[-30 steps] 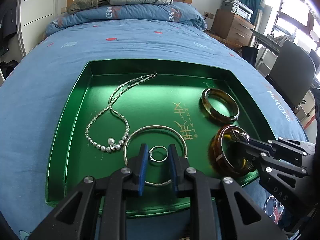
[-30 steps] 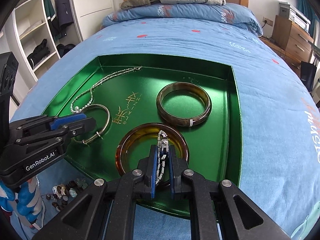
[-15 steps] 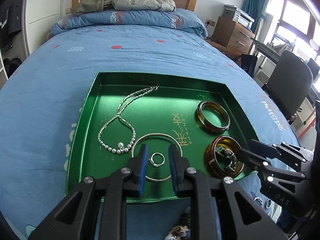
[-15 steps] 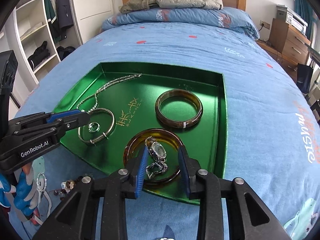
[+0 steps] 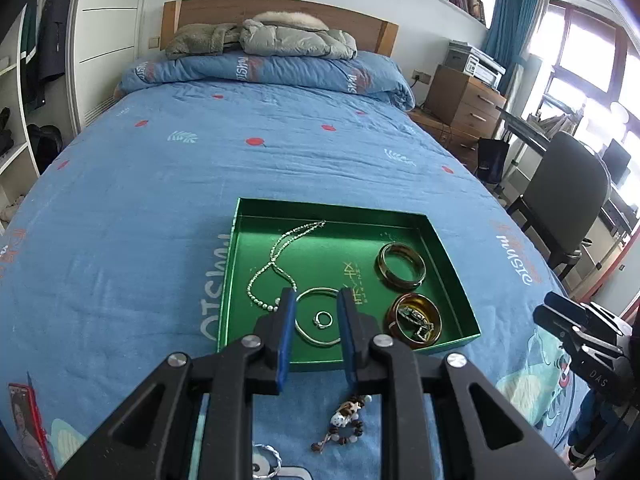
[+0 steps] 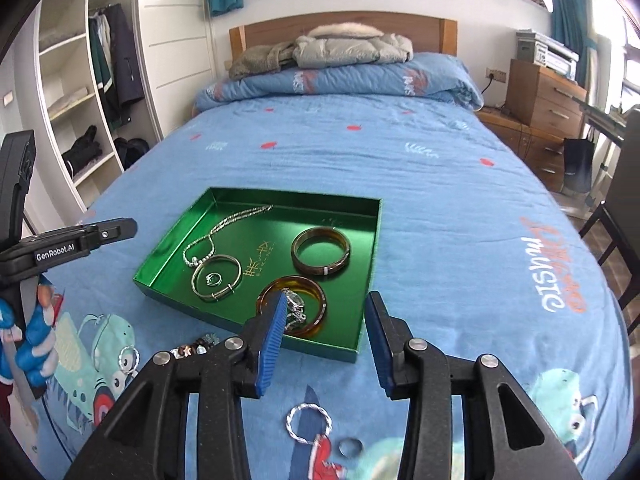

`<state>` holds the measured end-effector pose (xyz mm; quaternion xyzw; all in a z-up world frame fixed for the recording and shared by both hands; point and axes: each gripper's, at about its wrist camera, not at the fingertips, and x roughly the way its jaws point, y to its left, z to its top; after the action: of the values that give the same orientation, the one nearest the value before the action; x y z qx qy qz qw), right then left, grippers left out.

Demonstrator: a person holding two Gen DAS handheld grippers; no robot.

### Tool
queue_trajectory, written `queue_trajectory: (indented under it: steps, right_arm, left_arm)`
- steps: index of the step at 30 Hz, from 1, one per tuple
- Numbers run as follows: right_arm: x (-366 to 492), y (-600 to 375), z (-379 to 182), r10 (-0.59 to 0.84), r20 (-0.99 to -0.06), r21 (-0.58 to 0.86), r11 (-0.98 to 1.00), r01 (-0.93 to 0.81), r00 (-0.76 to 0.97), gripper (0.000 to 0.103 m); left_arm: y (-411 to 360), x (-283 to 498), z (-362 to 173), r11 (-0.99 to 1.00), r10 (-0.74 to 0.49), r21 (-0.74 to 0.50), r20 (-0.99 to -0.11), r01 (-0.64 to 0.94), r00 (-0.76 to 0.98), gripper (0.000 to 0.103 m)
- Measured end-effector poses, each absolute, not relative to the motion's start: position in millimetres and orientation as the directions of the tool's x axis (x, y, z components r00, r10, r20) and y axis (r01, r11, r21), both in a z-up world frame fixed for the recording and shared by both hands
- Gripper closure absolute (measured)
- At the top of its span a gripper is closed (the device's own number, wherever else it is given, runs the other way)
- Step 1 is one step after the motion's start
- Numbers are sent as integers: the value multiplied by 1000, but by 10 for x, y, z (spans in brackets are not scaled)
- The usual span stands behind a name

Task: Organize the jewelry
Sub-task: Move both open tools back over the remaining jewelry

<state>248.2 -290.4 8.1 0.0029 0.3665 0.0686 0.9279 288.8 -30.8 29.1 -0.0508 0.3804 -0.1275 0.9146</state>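
Note:
A green tray [image 5: 340,248] lies on the blue bedspread. In it are a bead necklace [image 5: 276,256], a silver bangle [image 5: 316,342] with a small ring [image 5: 323,319] inside it, a brown bangle [image 5: 400,285], and an amber bangle [image 5: 416,298] with a wristwatch [image 6: 294,304] inside. My left gripper [image 5: 316,300] hangs above the tray's near edge, open and holding nothing. To its right, also above the near edge of the tray [image 6: 360,256], my right gripper [image 6: 326,304] is opening its jaws with nothing between them.
Loose pieces lie on the bedspread in front of the tray: a bead bracelet [image 5: 344,420], a twisted silver hoop [image 6: 309,420] and a small ring [image 6: 351,447]. A red phone [image 5: 28,420] lies at the near left. A chair [image 5: 568,184] stands right of the bed, shelves [image 6: 72,100] left.
Both grippers have risen and drawn back from the tray. The right gripper has opened and let go of the watch, which now lies inside the amber bangle.

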Motion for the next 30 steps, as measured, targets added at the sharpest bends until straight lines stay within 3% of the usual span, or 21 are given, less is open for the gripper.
queue_trajectory:
  steps: [14, 17, 30]
  right_arm:
    - [1429, -3357, 666, 100, -568, 69, 995, -74, 817, 62]
    - [1262, -3361, 707, 103, -556, 68, 995, -78, 825, 62]
    - [1014, -3302, 427, 128, -581, 34, 991, -133, 803, 62]
  left_arm:
    - [285, 1998, 859, 979, -197, -164, -636, 119, 746, 83]
    - [402, 1808, 911, 984, -174, -147, -627, 105, 759, 70]
    - [490, 1377, 574, 992, -119, -104, -637, 68, 762, 64]
